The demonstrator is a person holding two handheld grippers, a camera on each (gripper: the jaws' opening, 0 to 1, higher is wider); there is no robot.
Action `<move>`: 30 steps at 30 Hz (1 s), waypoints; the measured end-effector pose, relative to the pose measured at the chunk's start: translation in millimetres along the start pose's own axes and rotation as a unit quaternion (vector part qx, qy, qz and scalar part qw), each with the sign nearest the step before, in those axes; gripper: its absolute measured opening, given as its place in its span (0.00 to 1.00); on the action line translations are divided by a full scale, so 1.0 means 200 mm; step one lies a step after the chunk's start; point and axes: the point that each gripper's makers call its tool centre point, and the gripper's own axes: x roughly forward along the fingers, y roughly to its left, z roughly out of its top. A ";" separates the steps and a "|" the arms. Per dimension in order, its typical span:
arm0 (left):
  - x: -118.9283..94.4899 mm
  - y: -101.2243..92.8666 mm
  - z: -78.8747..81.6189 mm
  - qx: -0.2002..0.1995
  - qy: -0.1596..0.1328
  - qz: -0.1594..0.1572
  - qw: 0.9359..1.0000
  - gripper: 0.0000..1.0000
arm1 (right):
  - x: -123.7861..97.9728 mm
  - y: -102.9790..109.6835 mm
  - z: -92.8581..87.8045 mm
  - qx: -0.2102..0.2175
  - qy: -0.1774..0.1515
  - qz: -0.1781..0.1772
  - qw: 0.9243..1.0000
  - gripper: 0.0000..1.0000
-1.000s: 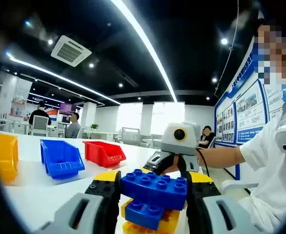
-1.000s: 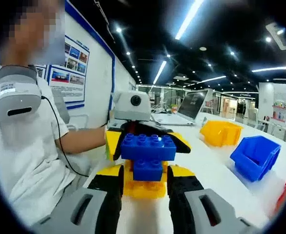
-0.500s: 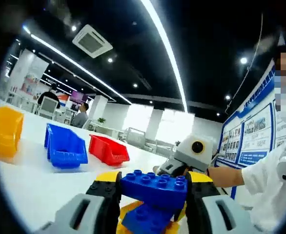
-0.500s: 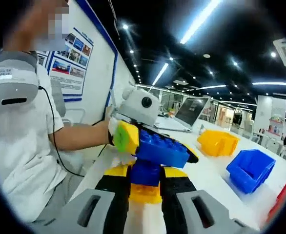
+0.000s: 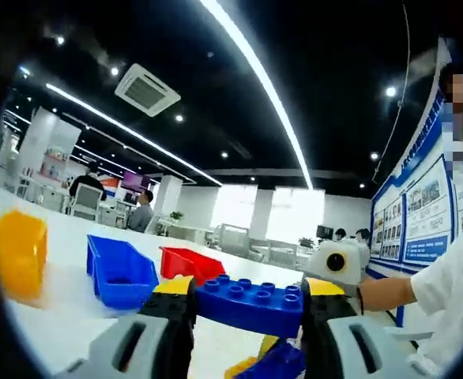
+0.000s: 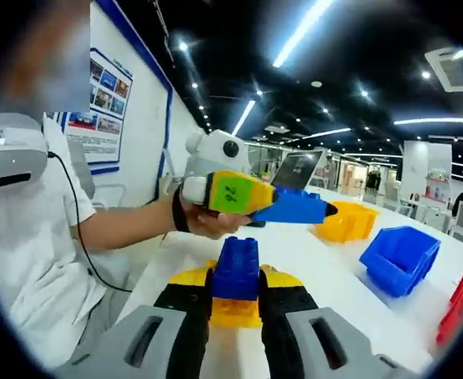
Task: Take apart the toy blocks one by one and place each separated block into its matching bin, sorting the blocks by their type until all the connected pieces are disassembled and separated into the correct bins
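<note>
1. Separation looks complete for one piece: the left claw (image 5: 247,316) is clamped on a wide blue block (image 5: 250,302), its jaws pressing the two short ends so the block's long axis runs straight across from jaw to jaw, studs up.

2. In the right gripper view the same wide blue block (image 6: 291,207) hangs in the air above and beyond the remaining stack, clear of it, carried by the left claw (image 6: 251,199).

3. The right claw (image 6: 233,296) is closed on what remains: a small blue block (image 6: 237,268) sitting on a yellow block (image 6: 233,304), jaws squeezing both from the sides, just above the white counter (image 6: 326,268).

4. The relation that matters next: seen from the left claw, the blue bin (image 5: 121,272) lies ahead and to the left on the counter, between the yellow bin (image 5: 18,254) further left and the red bin (image 5: 190,263) just to its right. The freed block is well apart from all three.

5. My reading is that the left hand is the one to travel, since it alone holds a loose piece; the block's colour suggests the blue bin, though sorting may go by shape.

6. The bin's open mouth faces the claw, so a forward, slightly leftward carry should suffice.
</note>
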 end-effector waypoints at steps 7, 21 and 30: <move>0.13 0.23 0.10 0.028 0.008 0.047 0.998 0.53 | 0.01 0.00 0.00 -0.011 0.005 -0.006 1.000 0.25; 0.40 0.80 0.10 0.095 0.076 0.189 0.974 0.53 | 0.05 -0.02 0.01 -0.024 0.018 -0.017 0.999 0.25; 0.50 0.99 -0.01 0.109 0.112 0.237 0.959 0.53 | 0.06 0.01 0.02 -0.030 0.022 -0.015 0.999 0.25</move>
